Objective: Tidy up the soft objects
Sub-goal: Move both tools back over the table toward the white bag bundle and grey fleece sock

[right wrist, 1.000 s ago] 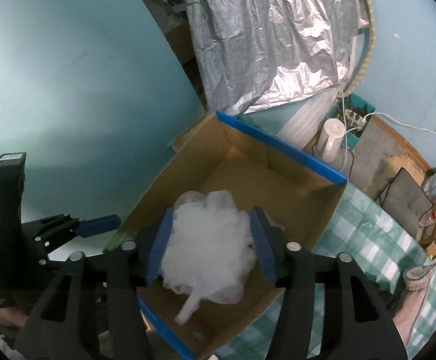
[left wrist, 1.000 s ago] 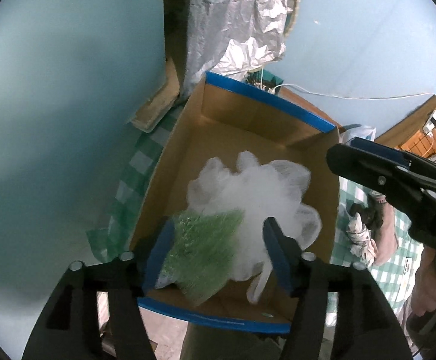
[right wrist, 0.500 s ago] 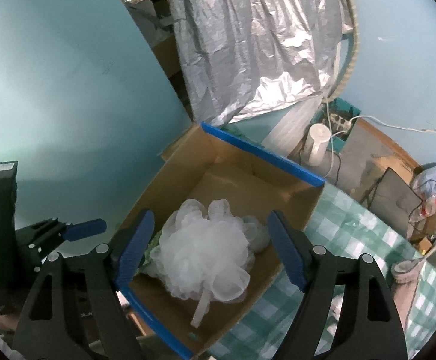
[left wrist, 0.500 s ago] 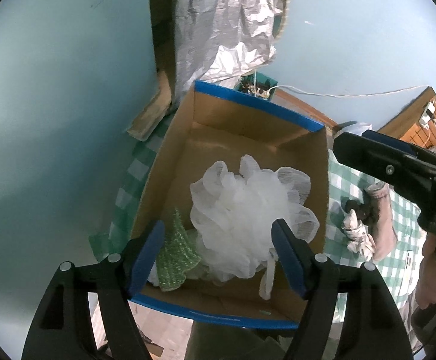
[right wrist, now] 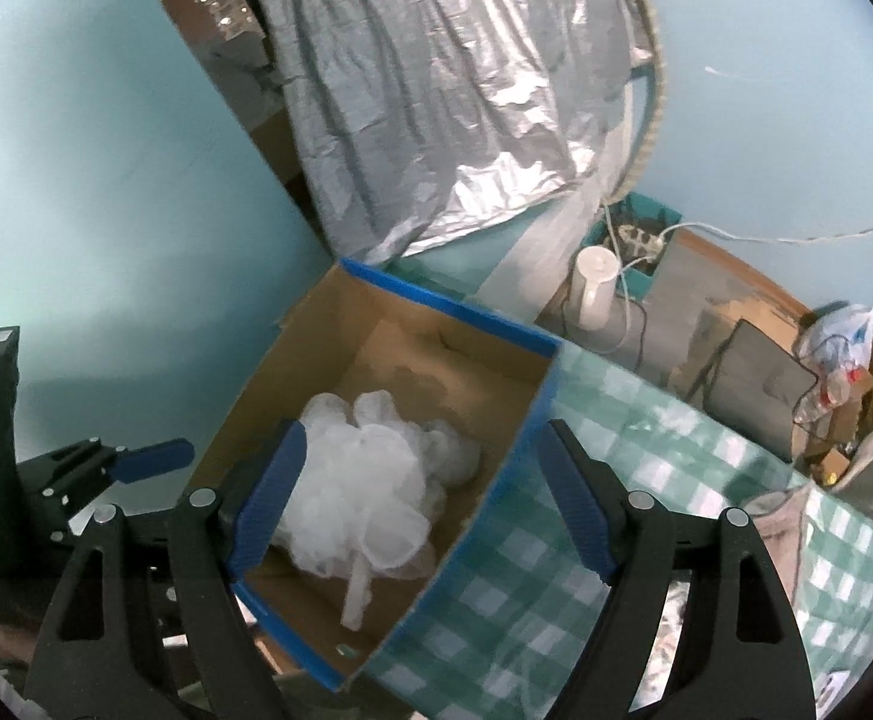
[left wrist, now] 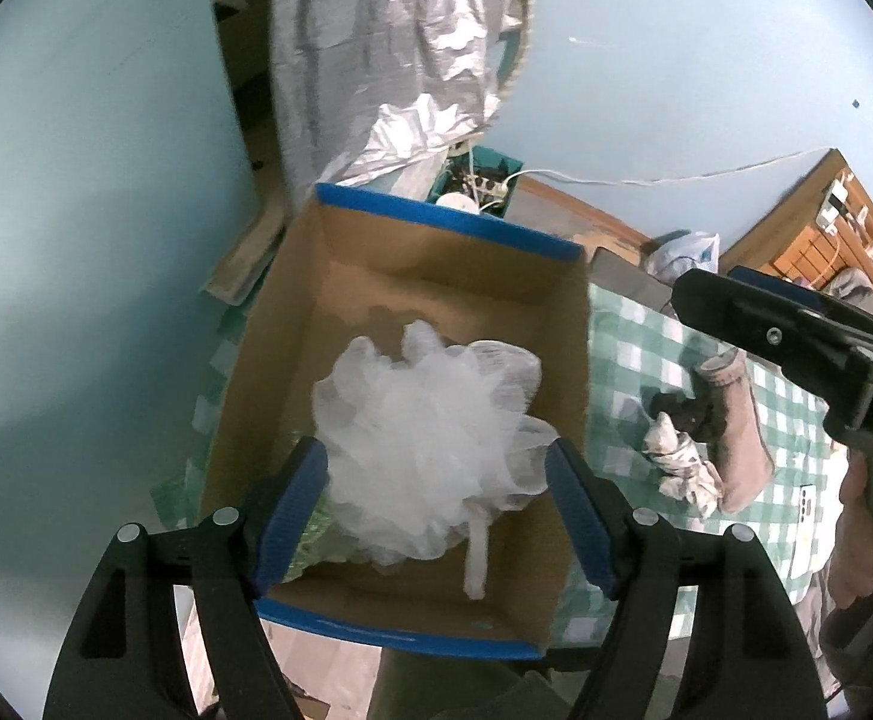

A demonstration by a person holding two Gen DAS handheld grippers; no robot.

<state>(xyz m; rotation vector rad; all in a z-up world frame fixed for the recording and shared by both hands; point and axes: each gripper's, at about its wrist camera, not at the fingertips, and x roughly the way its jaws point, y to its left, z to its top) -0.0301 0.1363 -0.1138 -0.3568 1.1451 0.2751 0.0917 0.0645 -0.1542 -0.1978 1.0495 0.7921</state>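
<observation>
Both tools (left wrist: 436, 504) agape above boxed loofah (left wrist: 430, 438)

Cluttered home room: checked tablecloth (right wrist: 646, 450), foil sheet (right wrist: 436, 90), wooden shelves (left wrist: 844, 252), power strip (right wrist: 634, 234).

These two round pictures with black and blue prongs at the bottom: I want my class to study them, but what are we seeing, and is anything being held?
No robot here: a person holds a hand-operated claw in each hand, each carrying a wide-angle camera looking along its prongs. One picture looks from the left claw, the other from the right claw.

Both look down into a cardboard box with blue-taped edges on a green checked tablecloth. In it lie a white mesh bath puff and something green mostly hidden beneath. Beside the box lie a sock and crumpled cloth.

Nothing is held: both claws stand open above the box, the left still widening.
</observation>
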